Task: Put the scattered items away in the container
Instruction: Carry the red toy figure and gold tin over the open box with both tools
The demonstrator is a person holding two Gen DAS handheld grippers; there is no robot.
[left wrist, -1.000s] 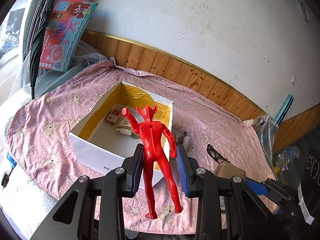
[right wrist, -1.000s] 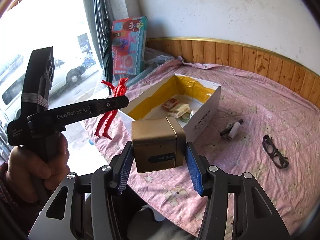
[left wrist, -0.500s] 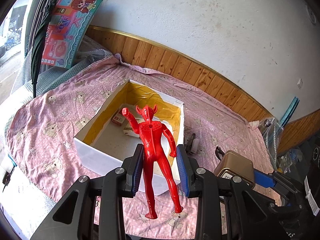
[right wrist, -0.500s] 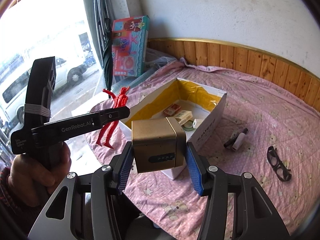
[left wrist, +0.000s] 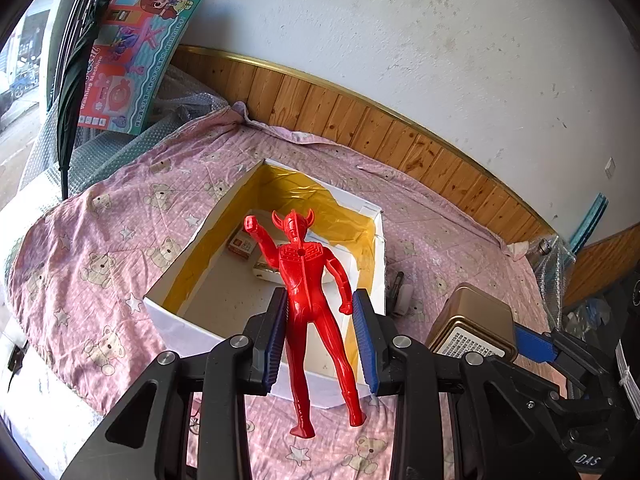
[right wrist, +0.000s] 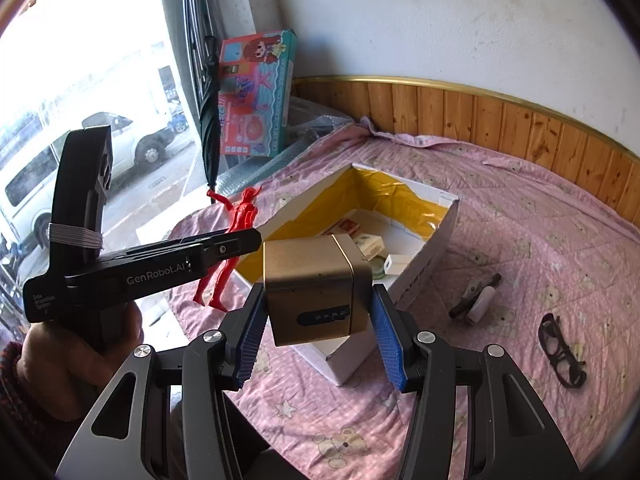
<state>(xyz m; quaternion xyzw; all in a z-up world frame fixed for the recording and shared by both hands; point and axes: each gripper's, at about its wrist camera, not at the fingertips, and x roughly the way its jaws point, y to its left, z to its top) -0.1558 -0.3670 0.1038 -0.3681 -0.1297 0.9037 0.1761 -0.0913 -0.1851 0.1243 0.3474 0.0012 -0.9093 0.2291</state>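
Left wrist view: our left gripper (left wrist: pixel 320 336) grips the red figure (left wrist: pixel 308 292), right gripper (right wrist: pixel 320 332) the gold tin (right wrist: pixel 316 284), both above the box (left wrist: pixel 176 324); next, lower and release inside.

Both wrist views look down, near — share box (left wrist: pixel 176 316) (right wrist: pixel 424 276).

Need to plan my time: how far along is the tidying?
Done: a few small packets lie in the box. In hand: left gripper holds the red figure, right gripper the gold tin. Left on the cloth: glasses, a pen and a small white tube.
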